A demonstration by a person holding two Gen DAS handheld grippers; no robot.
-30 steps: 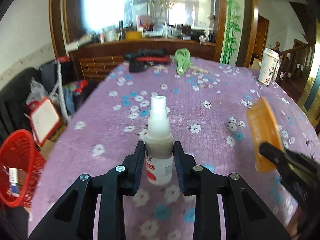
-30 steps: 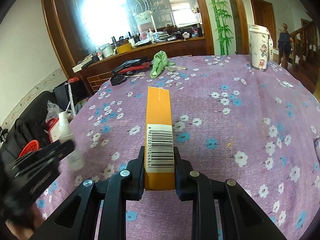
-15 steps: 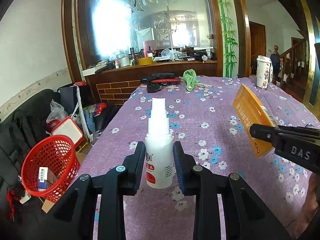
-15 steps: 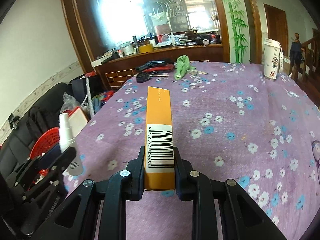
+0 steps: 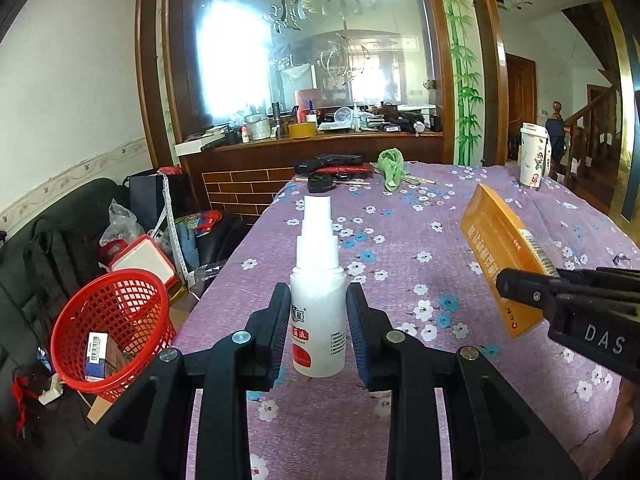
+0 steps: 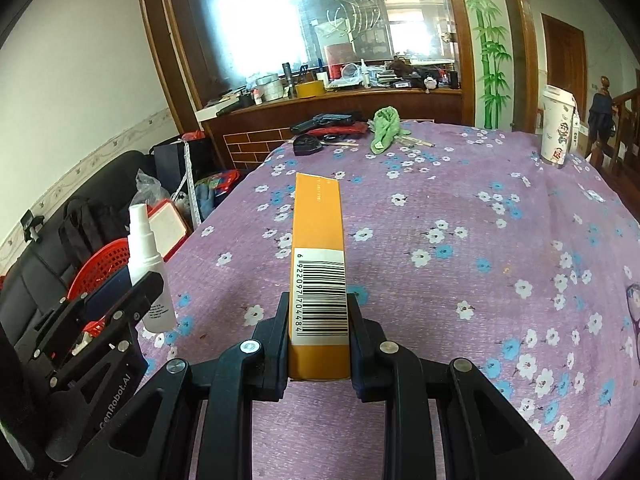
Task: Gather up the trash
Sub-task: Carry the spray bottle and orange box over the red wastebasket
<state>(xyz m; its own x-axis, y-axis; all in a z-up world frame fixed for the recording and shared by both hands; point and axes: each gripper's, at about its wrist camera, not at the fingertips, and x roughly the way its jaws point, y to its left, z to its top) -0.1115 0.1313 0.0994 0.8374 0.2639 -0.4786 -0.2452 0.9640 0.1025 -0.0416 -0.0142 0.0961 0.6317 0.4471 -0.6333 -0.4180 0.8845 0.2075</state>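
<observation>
**Both grippers carry trash above the flowered table**

The left gripper is clamped on a white spray bottle, its pads pressing the bottle's lower body from both sides. The bottle stands upright between the jaws, nozzle on top, a red patch and small print on its label. Below and to the left, on the floor beside the table, sits a red mesh basket with a small barcoded box lying inside it.

The right gripper is closed on an orange carton, holding it by its near end so that the long box points away from the camera, barcode face up. In the left wrist view the same carton shows at the right, tilted, with the right gripper's black fingers around its lower end.

Under both grippers lies the table, covered with a purple cloth printed with white and blue flowers. At its far end lie a green rag and some dark items; a lidded paper cup stands at the far right. Left of the table, bags and clutter crowd a dark sofa
</observation>
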